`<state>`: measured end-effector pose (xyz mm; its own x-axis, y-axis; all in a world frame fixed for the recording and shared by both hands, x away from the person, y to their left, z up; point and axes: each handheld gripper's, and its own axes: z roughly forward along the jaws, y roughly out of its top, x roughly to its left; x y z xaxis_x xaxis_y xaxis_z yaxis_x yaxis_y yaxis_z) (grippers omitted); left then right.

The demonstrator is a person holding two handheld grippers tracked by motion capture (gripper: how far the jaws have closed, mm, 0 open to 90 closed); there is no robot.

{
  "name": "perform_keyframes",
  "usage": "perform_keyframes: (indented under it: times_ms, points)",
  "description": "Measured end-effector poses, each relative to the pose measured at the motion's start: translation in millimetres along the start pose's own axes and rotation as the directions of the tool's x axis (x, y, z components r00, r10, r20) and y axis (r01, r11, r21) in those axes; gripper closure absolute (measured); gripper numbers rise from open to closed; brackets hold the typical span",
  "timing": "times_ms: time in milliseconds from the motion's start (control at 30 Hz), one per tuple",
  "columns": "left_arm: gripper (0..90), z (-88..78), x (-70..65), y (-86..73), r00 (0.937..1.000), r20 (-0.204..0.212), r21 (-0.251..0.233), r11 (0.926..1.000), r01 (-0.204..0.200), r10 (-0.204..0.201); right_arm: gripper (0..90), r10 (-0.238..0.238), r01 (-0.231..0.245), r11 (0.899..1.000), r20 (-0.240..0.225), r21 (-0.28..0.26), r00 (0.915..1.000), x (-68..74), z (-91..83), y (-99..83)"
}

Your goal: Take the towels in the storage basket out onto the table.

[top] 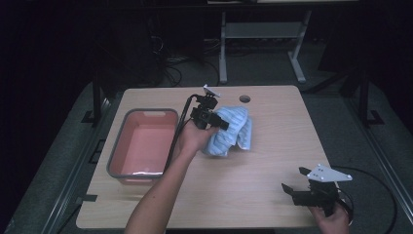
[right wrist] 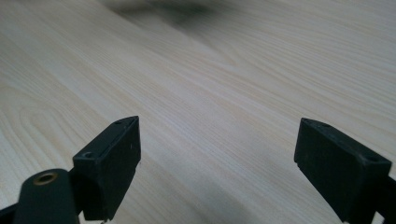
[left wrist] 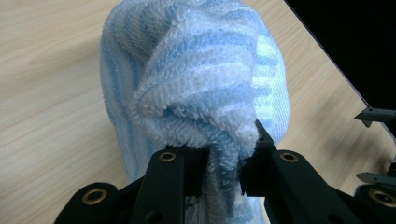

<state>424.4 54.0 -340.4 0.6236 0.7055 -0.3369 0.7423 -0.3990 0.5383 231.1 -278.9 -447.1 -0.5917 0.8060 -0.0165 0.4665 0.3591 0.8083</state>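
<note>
Mid-counter [top: 272,146], light-blue striped terry towel [top: 233,130]: soft, limp, light, best pinched at a bunched fold, as left hand-held gripper [left wrist: 224,163] does; right hand-held gripper [right wrist: 217,168] spread, idle.

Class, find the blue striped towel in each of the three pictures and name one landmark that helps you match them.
High view: the towel lies bunched at the table's middle, right of the pink tub, pinched by the left tool.
Left gripper view: it fills the centre, clamped between the black jaws.
Right gripper view: not in it.
Shared landmark: the light wooden table.
</note>
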Motion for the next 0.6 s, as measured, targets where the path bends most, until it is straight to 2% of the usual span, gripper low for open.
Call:
perform_keyframes:
  times_ms: [200, 467, 600]
  points:
    - [73.4, 10.5, -1.2, 0.2, 1.0000, 0.006, 0.011, 0.9999, -0.002, 0.002, 14.2, -0.001, 0.001, 1.000, -0.001, -0.001, 1.0000, -0.6, -0.2, -0.1]
    - [72.7, 26.1, -4.0, -1.2, 0.9996, 0.013, 0.012, 0.9996, 0.024, -0.025, 14.2, -0.009, 0.009, 1.000, -0.003, -0.003, 1.0000, -0.5, 0.7, 0.1]
    - [72.3, 34.4, -5.0, -2.2, 0.9998, 0.018, 0.030, 0.9995, 0.010, -0.011, 14.2, -0.001, 0.001, 1.000, -0.002, 0.001, 1.0000, 0.5, 1.0, -0.1]
